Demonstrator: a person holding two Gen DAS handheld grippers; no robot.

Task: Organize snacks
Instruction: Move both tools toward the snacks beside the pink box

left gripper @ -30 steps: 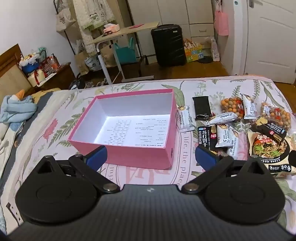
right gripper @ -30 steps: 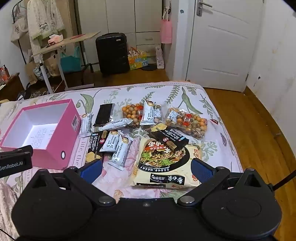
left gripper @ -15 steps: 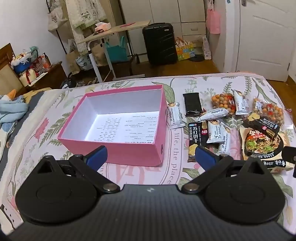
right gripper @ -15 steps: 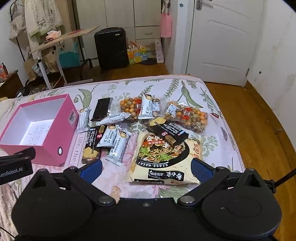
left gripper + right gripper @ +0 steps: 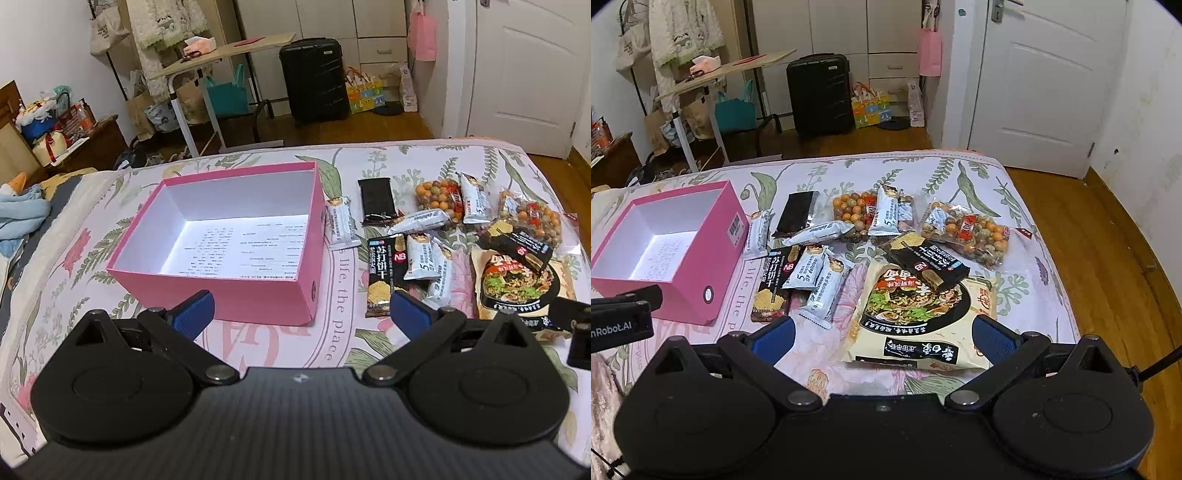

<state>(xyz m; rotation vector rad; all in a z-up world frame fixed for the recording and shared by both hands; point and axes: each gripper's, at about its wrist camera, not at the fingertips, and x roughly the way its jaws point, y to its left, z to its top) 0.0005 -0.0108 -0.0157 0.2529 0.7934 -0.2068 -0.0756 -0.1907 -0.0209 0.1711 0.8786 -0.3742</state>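
An empty pink box (image 5: 258,299) (image 5: 679,291) with a white inside sits on the floral bedspread. To its right lies a spread of snacks: a large noodle packet (image 5: 923,317) (image 5: 517,284), black cracker packs (image 5: 774,284) (image 5: 380,273), several white bars (image 5: 827,288), two bags of coloured nuts (image 5: 967,232) and a dark flat pack (image 5: 796,214). My left gripper (image 5: 301,312) hangs open above the near side of the box, holding nothing. My right gripper (image 5: 882,334) stands open over the near end of the noodle packet, also holding nothing.
The bed's right edge (image 5: 1045,258) drops to a wooden floor (image 5: 1108,258). Beyond the bed's foot stand a black suitcase (image 5: 820,96), a tilted side table (image 5: 713,74) and a white door (image 5: 1045,81). Blue cloth (image 5: 18,214) lies at far left.
Both grippers have drawn slightly forward toward the bed's contents, so the box and snacks sit a little closer in view. Both stay open, and nothing on the bed has moved.
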